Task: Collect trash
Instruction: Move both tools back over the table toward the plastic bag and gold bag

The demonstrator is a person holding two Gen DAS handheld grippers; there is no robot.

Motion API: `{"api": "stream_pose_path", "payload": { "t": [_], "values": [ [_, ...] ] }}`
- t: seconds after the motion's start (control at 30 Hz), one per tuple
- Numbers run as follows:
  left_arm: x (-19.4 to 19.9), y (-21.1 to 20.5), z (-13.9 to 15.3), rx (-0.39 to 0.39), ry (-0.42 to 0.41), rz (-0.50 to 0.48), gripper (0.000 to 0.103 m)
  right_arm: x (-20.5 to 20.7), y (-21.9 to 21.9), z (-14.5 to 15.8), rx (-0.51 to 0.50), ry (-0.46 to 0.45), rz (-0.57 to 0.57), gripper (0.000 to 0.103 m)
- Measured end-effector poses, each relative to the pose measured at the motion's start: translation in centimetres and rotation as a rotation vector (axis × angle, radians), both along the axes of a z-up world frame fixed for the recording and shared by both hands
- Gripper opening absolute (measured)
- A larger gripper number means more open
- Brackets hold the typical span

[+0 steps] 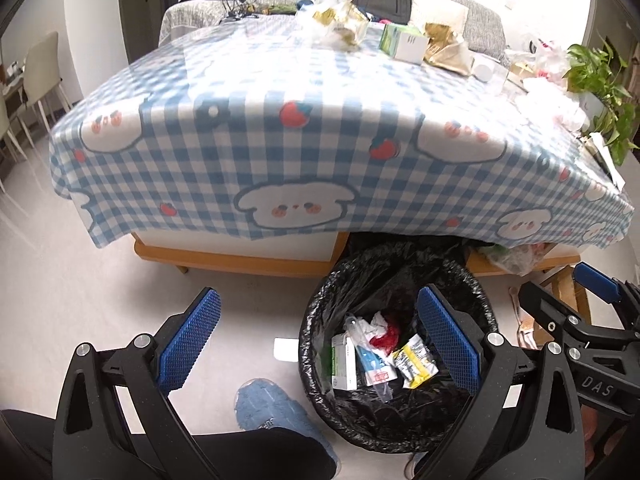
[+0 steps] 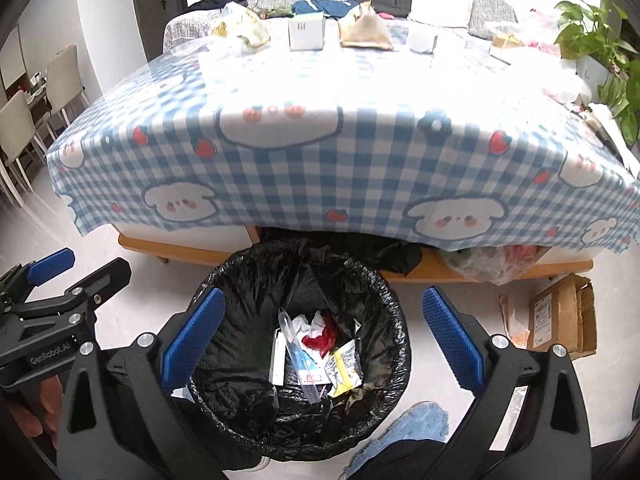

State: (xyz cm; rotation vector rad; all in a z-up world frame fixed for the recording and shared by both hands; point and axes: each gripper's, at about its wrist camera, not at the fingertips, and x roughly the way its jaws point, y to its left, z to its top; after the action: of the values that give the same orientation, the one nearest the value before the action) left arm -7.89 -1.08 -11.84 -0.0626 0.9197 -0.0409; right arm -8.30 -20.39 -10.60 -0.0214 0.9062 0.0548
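The remaining trash, a white box (image 2: 306, 36) and crumpled wrappers (image 2: 365, 30), sits along the table's (image 2: 320, 160) far edge, upper centre of the right wrist view, beyond both grippers. The right gripper (image 2: 324, 340) and left gripper (image 1: 320, 344) gape wide, empty, above the bin (image 2: 224, 280). The box lies straighter ahead of the right one; nothing blocks.

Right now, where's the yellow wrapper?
In the bin, right of the red scrap, seen between the open right gripper fingers in the right wrist view.

Home living room: sofa (image 1: 452, 4), checked-cloth table (image 1: 280, 128), dining chairs (image 1: 40, 68), potted plant (image 1: 600, 76).
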Motion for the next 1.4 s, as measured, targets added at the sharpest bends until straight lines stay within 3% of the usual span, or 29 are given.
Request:
{"api": "stream_pose_path", "payload": {
  "t": [0.77,1.07,1.4],
  "values": [
    [1.6,-0.8,4.6,0.014,-0.062,-0.004,0.097,1.0,-1.2,5.7,0.019,-0.09,-0.023,0.095],
    [4.5,-0.5,7.2,0.018,-0.078,-0.003,0.097,3.4,-2.3,8.2,0.026,-0.125,-0.046,0.095],
    [10.3,-0.9,9.7,-0.002,-0.096,-0.012,0.097,9.0,-2.7,10.5,-0.012,-0.165,-0.037,0.095]
  ]
}}
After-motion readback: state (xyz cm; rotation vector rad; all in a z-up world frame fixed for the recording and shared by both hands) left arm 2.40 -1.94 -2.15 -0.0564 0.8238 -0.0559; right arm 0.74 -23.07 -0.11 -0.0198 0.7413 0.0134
